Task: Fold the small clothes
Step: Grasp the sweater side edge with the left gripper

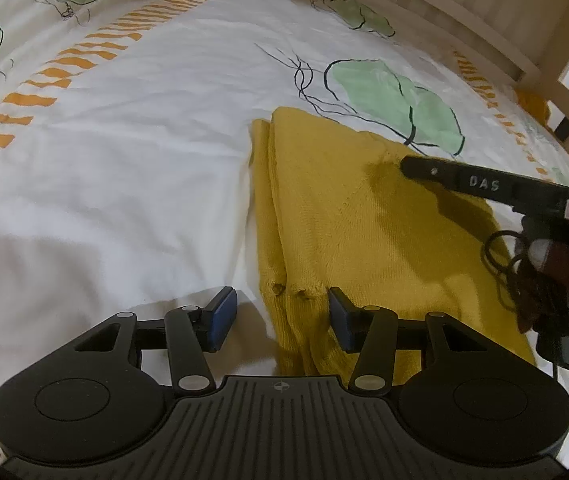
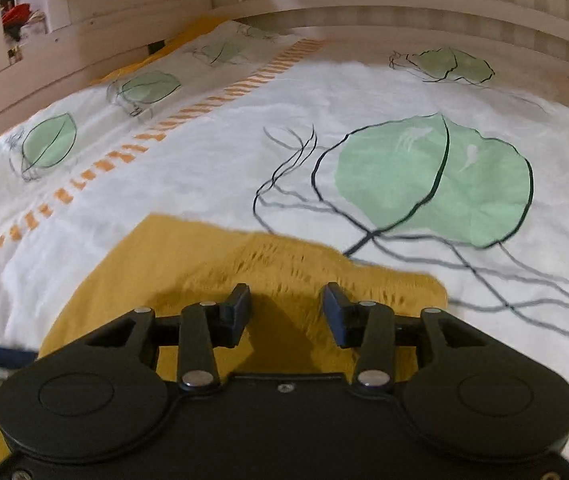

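A mustard-yellow knit garment [image 1: 348,216] lies folded on the white bedspread, its folded left edge showing layered folds. My left gripper [image 1: 282,318] is open, its jaws straddling the garment's near left edge just above it. The right gripper [image 1: 416,168] reaches in from the right over the garment's far part. In the right wrist view the right gripper [image 2: 286,312] is open and empty, hovering over the garment [image 2: 188,256] near its ribbed far edge [image 2: 324,268].
The bedspread [image 1: 124,160] is white with green leaf prints [image 2: 436,184] and orange striped bands [image 1: 64,68]. A pale wooden bed frame [image 2: 404,12] runs along the far side. A black cable [image 1: 500,256] hangs by the hand holding the right gripper.
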A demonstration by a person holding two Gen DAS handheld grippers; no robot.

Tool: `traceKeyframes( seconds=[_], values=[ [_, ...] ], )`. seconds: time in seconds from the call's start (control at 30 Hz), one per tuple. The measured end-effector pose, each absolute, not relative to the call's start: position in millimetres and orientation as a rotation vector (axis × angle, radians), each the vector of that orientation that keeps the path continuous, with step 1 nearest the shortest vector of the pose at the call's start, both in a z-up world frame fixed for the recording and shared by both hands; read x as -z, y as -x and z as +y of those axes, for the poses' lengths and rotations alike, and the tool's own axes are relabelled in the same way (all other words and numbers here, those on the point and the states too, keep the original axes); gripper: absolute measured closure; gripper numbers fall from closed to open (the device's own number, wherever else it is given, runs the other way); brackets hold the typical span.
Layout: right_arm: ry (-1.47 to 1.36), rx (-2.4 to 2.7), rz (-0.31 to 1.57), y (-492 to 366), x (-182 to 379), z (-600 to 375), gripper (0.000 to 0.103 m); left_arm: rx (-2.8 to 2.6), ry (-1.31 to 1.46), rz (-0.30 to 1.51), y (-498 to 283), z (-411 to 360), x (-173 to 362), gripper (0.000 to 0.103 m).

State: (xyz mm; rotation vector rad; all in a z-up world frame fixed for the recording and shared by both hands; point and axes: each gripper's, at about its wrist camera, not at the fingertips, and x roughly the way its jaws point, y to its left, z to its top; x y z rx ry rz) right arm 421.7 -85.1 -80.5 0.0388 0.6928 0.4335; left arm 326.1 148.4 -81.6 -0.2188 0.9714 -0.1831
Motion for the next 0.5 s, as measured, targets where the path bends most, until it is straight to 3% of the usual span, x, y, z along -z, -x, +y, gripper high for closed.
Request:
traceKeyframes(
  seconds=[0.07,0.13,0.2,0.3,0.4,0.5],
  values=[
    [-0.075,-0.435,0.669,-411.7,73.3,-94.5,0.05,0.193,0.251,0.972,-323.3,152.6,78.1,0.055],
    [-0.113,-0.428,0.649,-409.4,69.5,-105.3,0.036,0.225,0.289,0.965,-321.0,158.3,72.9,0.055],
    [-0.176,-0.424,0.646,-401.1,67.9,-122.2,0.03,0.243,0.314,0.955,-319.5,162.2,69.1,0.052],
    [-0.265,-0.397,0.678,-398.1,72.4,-147.7,0.03,0.255,0.333,0.981,-318.8,164.7,70.7,0.042],
    [-0.337,-0.385,0.715,-395.7,82.1,-167.6,0.026,0.283,0.363,1.037,-316.7,163.4,76.3,0.042],
    [-0.404,-0.398,0.756,-395.4,94.3,-181.4,0.026,0.323,0.386,1.077,-316.9,157.5,82.3,0.035]
  ],
)
